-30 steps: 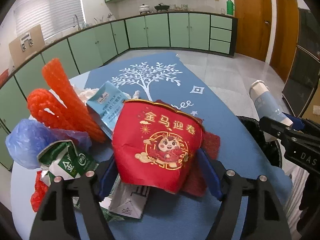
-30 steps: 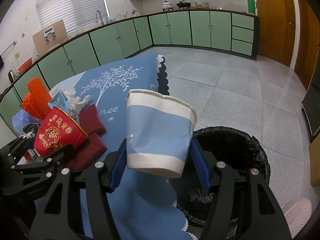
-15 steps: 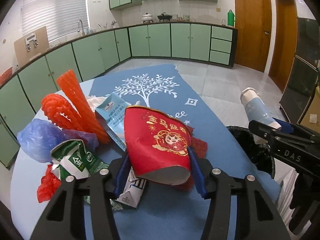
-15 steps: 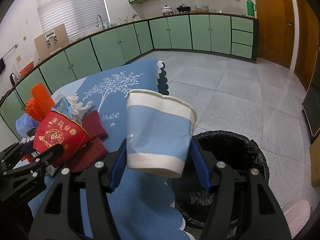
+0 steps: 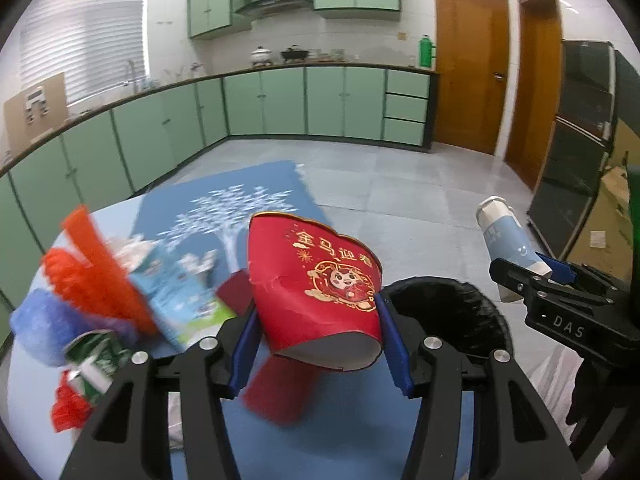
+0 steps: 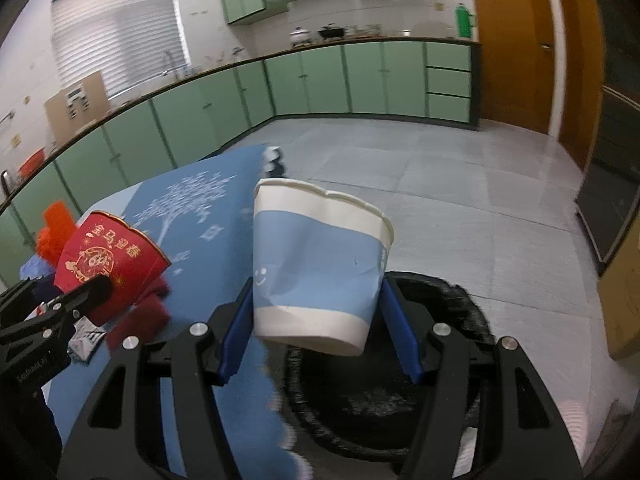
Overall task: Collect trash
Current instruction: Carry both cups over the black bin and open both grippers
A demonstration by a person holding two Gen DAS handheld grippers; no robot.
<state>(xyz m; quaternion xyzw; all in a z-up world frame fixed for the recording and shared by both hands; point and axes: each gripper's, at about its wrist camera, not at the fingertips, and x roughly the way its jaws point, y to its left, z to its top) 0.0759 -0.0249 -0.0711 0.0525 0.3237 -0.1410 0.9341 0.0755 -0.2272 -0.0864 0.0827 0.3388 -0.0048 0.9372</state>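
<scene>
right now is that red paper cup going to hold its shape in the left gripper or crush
The red paper cup probably crushes easily: its rim is already dented and its wall creased. It looks light and empty, so the left gripper likely needs little squeeze.

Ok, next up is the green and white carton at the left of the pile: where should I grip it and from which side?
Likely best by the crumpled upper end of the green and white carton, coming from above on the near side. That end pokes up clear, while the orange netting and blue bag crowd its far side. The view is blurred, so treat this as tentative.
</scene>
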